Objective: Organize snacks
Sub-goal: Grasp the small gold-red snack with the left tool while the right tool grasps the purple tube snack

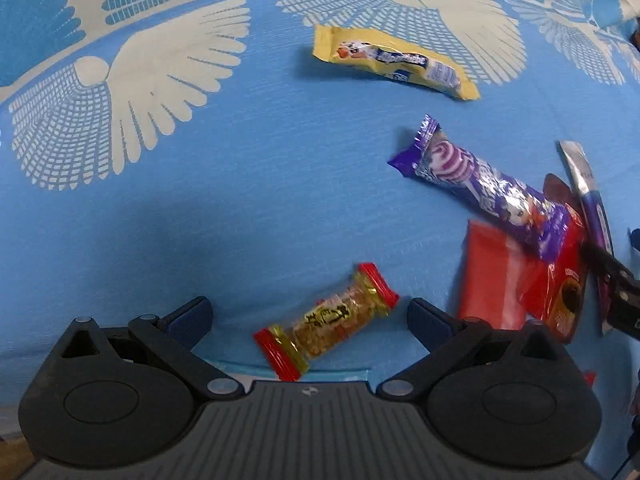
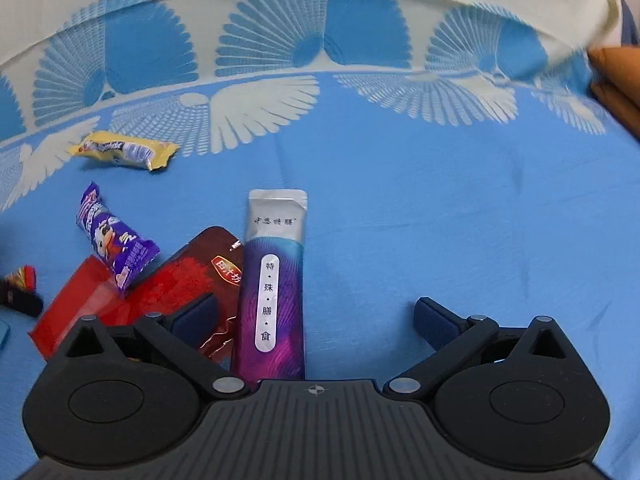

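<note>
A blue cloth [image 2: 440, 208] with cream fan-shaped patterns and a cream border covers the whole surface; at the far right edge of the right wrist view something orange-brown [image 2: 616, 80] shows beyond it.

The snacks lie scattered on the cloth. Largest is a flat red packet [image 2: 96, 304] with a dark brown top and a small label in Chinese characters too small to read. Its right edge lies under a tall stick pouch [image 2: 274, 280], silver at the top and purple below, printed with a white strip of four Chinese characters reading 特殊膳食. A purple wrapper [image 1: 492, 188] with a pink-and-white swirl and a cartoon figure rests across the red packet's upper edge. A yellow wrapper [image 1: 394, 62] with a blue logo, its lettering blurred, lies apart nearer the patterned border. Smallest is a clear wrapped bar [image 1: 328, 322] with red ends and black brush-style characters that cannot be read.

The left gripper [image 1: 310, 316] is spread wide, hanging over the clear bar, which sits between its fingers without visible contact. The right gripper [image 2: 316, 316] is also spread wide, the stick pouch lying between its fingers nearer the left one, not pinched.
</note>
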A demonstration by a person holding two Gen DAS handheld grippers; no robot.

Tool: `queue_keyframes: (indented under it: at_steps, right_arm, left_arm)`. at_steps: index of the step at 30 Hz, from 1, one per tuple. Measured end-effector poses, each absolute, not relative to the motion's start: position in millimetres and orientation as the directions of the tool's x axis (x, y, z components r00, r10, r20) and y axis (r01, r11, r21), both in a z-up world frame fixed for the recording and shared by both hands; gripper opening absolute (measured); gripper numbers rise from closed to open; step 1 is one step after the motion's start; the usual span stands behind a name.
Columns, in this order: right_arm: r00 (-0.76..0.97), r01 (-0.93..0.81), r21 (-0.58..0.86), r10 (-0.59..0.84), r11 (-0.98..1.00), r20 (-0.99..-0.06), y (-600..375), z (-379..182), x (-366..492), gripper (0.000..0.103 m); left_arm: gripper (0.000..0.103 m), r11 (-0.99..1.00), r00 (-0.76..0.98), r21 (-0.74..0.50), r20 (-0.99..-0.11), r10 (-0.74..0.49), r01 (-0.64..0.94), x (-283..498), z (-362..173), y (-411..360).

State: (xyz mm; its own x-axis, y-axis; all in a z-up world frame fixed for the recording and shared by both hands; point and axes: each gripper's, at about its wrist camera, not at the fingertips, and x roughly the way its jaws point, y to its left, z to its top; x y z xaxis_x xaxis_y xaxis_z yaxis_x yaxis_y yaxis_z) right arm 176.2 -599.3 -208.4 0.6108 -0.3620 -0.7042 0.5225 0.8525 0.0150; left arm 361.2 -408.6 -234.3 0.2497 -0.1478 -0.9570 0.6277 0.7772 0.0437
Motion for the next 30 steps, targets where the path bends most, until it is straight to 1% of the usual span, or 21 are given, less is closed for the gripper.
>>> queue_keyframes:
  at_steps: [3,4,5,6,7,8,10,13,19,25,28,30]
  right_arm:
    - [0.621,0.517,0.025,-0.355,0.856,-0.699,-601.0,-209.9,175.3,0.103]
    - [0.620,0.511,0.017,-0.355,0.859,-0.699,-600.4,-210.4,175.7,0.101]
    - [0.622,0.505,0.015,-0.352,0.863,-0.700,-599.4,-209.1,174.8,0.089]
    - [0.637,0.488,0.015,-0.344,0.873,-0.690,-596.6,-205.0,173.0,0.074]
    - [0.654,0.466,0.011,-0.336,0.885,-0.678,-593.0,-200.6,171.5,0.028]
    - [0.635,0.462,-0.020,-0.347,0.887,-0.690,-588.4,-198.8,172.4,0.026]
    - [0.612,0.474,-0.057,-0.375,0.879,-0.696,-583.1,-197.2,169.7,0.025]
    - [0.603,0.514,-0.015,-0.374,0.858,-0.705,-583.4,-188.5,157.4,0.025]
    - [0.670,0.531,0.060,-0.375,0.845,-0.640,-568.2,-136.9,111.7,0.025]
    - [0.762,0.488,0.134,-0.346,0.863,-0.547,-517.3,-76.1,52.3,0.025]
    - [0.798,0.451,0.193,-0.297,0.871,-0.524,-481.5,-54.5,19.2,0.025]
    - [0.816,0.419,0.217,-0.260,0.882,-0.517,-456.6,-43.6,1.3,0.025]
  left_arm:
    - [0.103,0.763,0.269,0.063,-0.952,-0.147,0.643,359.2,-233.7,-409.0]
    - [0.100,0.759,0.281,0.077,-0.949,-0.143,0.647,356.7,-231.7,-409.9]
    - [0.087,0.757,0.287,0.078,-0.946,-0.149,0.649,353.5,-227.7,-410.8]
    - [0.054,0.761,0.287,0.067,-0.944,-0.161,0.645,349.1,-221.1,-410.7]
    - [0.035,0.764,0.289,0.063,-0.943,-0.165,0.642,344.5,-213.9,-411.2]
    - [0.021,0.762,0.282,0.064,-0.946,-0.159,0.645,341.6,-208.9,-411.8]
    - [0.020,0.764,0.266,0.038,-0.947,-0.178,0.645,335.0,-199.6,-412.0]
    - [0.020,0.748,0.284,0.035,-0.936,-0.208,0.663,320.7,-180.5,-411.9]
    - [0.020,0.748,0.291,-0.047,-0.904,-0.314,0.663,283.8,-118.7,-393.4]
    - [0.020,0.741,0.325,-0.088,-0.860,-0.394,0.666,220.8,-55.3,-340.1]
    - [0.020,0.754,0.327,-0.122,-0.848,-0.418,0.646,189.5,-31.7,-298.4]
    - [0.020,0.768,0.343,-0.122,-0.843,-0.414,0.629,167.2,-18.3,-268.0]
